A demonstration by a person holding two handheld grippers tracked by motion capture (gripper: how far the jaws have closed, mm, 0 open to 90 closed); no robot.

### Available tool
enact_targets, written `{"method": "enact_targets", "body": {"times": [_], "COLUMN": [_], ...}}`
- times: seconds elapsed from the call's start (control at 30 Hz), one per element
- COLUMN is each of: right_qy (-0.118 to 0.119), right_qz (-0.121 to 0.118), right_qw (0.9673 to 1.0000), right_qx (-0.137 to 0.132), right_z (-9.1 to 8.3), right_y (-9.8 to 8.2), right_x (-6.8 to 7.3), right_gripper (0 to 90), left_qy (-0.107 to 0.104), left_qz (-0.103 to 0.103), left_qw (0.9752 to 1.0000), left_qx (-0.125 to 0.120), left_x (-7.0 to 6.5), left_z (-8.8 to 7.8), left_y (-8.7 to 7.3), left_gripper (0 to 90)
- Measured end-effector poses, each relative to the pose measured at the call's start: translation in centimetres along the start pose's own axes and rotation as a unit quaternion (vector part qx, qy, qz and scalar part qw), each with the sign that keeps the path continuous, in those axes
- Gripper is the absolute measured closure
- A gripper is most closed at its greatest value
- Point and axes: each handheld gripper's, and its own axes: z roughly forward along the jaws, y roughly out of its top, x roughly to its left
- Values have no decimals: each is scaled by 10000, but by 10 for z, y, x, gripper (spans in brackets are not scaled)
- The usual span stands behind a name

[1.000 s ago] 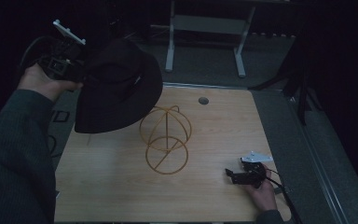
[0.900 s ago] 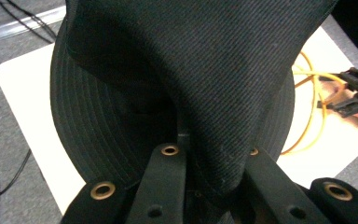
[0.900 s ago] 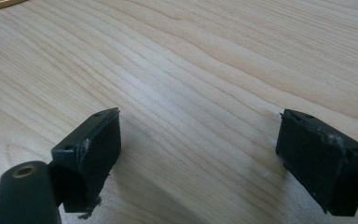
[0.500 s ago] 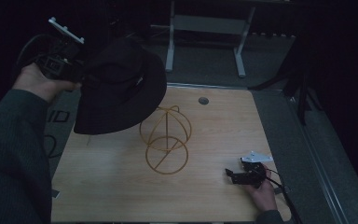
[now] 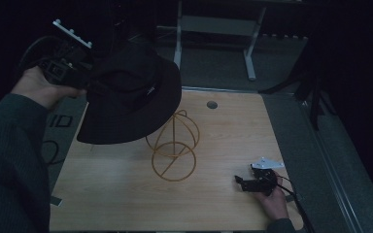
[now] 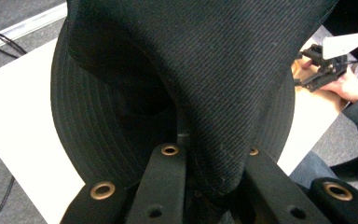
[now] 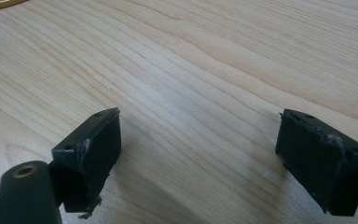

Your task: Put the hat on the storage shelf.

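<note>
A black bucket hat (image 5: 131,99) with a stitched brim hangs tilted in the air at far left, just above the gold wire stand (image 5: 174,148) mid-tabletop

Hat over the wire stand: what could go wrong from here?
1. The left gripper pinches the black hat by one fold at its edge, so the hat hangs tilted and may land askew on the wire stand or slip free.
2. The stand looks light; the brim could catch its top loop and tip it.
3. The right gripper rests open on the table, apart from the stand, so nothing steadies it.
</note>
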Motion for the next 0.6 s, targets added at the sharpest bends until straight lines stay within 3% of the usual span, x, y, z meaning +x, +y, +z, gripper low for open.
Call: {"method": "enact_targets", "body": {"times": [0.4, 0.6], "right_qy": [1, 1], "right_qz": [0, 0], "right_qw": [10000, 10000], "right_qx": [0, 1], "right_z": [0, 0], "right_y": [0, 0], "right_x": [0, 0], "right_gripper": [140, 140], "left_qy": [-165, -260], "left_qz": [389, 482], "left_qw": [9990, 9984], "left_qx": [129, 142], "left_x": [-11, -14], "left_z": [9, 12], "left_y": [4, 4], "left_gripper": [876, 876]}}
